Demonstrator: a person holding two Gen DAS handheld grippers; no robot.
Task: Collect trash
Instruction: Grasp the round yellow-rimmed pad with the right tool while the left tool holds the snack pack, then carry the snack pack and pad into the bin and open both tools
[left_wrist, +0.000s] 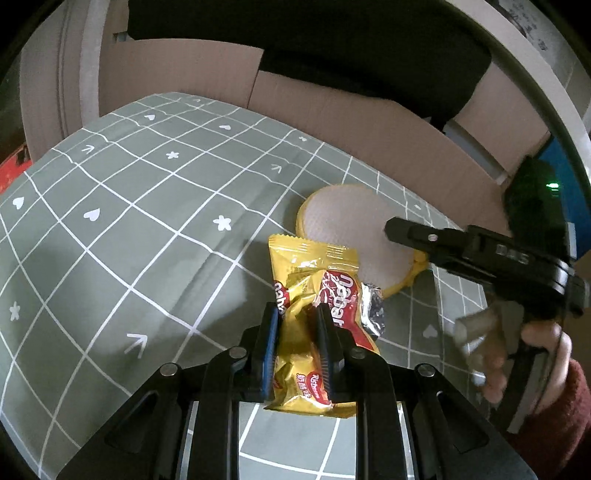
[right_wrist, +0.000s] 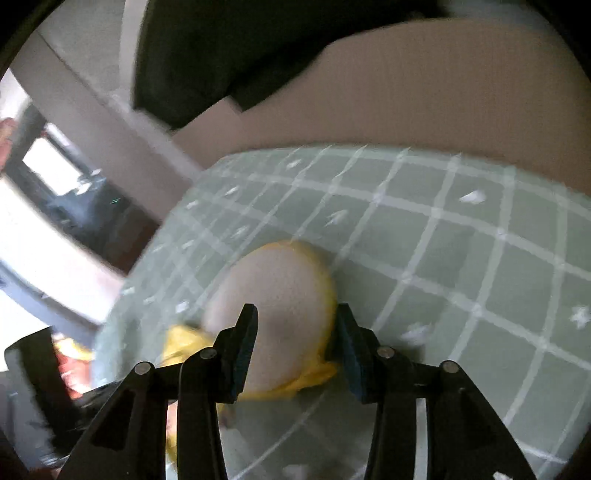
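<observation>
already the left gripper (left_wrist: 297, 328) is clenching a crumpled yellow snack wrapper (left_wrist: 314, 295), holding it over the green checked tablecloth (left_wrist: 110, 206). just beside it, a round pinkish half fruit with yellow peel (right_wrist: 273, 314) is lying on the cloth. the right gripper (right_wrist: 297, 328) is reaching over it, fingers spread and gripping nothing. judging by this, one piece is being collected, the peel is still waiting, and no bin is showing.

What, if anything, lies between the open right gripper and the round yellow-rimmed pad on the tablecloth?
Nothing visible does. In the right wrist view, the right gripper hangs open directly over the round yellow-rimmed pad, its fingers on either side. The snack wrapper overlaps the pad's near edge but is clamped in the left gripper, off to one side.
</observation>
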